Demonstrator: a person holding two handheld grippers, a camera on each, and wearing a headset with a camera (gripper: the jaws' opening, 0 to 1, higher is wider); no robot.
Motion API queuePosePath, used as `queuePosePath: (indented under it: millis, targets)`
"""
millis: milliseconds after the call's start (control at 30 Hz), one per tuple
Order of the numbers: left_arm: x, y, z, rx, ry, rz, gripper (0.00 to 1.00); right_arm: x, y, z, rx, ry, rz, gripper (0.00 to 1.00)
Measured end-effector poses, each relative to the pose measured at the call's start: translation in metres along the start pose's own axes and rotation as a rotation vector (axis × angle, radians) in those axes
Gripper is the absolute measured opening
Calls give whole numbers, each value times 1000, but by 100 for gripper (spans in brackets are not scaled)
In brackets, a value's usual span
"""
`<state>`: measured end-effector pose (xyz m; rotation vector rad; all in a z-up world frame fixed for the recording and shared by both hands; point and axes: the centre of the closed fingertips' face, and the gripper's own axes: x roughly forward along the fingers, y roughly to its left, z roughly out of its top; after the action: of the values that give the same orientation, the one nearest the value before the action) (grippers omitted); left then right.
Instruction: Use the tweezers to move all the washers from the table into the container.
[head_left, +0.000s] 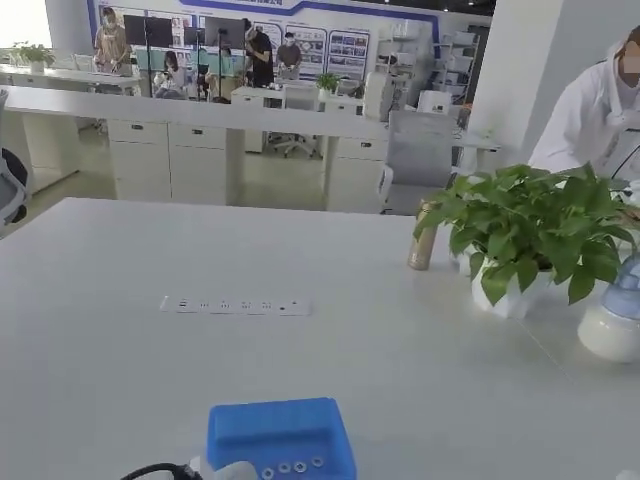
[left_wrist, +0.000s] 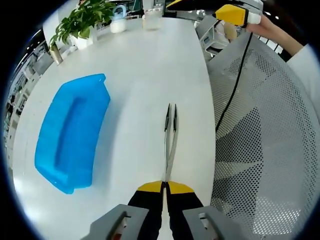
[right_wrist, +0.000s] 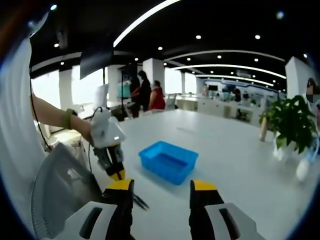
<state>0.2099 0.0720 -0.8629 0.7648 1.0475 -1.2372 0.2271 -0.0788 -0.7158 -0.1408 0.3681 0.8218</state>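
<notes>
A blue plastic container (head_left: 281, 437) stands near the table's front edge. Several small washers (head_left: 292, 467) show in a row at its near edge; I cannot tell whether they rest on its rim or inside it. My left gripper (left_wrist: 165, 186) is shut on the handle end of metal tweezers (left_wrist: 170, 134), whose tips point out over the white tabletop to the right of the container (left_wrist: 72, 132). My right gripper (right_wrist: 162, 189) is open, holds nothing and is raised above the table, facing the container (right_wrist: 167, 160), the left gripper (right_wrist: 116, 172) and the tweezers (right_wrist: 140, 201).
A flush power strip (head_left: 235, 305) lies mid-table. A potted plant (head_left: 530, 230), a tan bottle (head_left: 424, 240) and a white jug (head_left: 612, 325) stand at the far right. A mesh chair (left_wrist: 265, 150) sits beside the table edge. A person in white (head_left: 590, 110) stands behind the plant.
</notes>
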Motion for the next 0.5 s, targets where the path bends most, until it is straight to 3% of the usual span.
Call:
queuePosePath:
  millis: [200, 267, 333, 433, 500]
  targets:
    - [-2, 0, -4, -14, 6, 13, 0, -4, -3, 2, 17, -17, -24, 44]
    - [-6, -2, -7, -28, -11, 33, 0, -6, -4, 4, 20, -25, -33, 45]
    - [-17, 2, -4, -38, -76, 102, 0, -8, -7, 6, 22, -35, -43, 47]
    - [-42, 4, 6, -159, -228, 155, 1, -12, -11, 13, 32, -74, -67, 50]
    - [-66, 10, 13, -231, -357, 223, 9, -14, -15, 17, 35, -99, -92, 52]
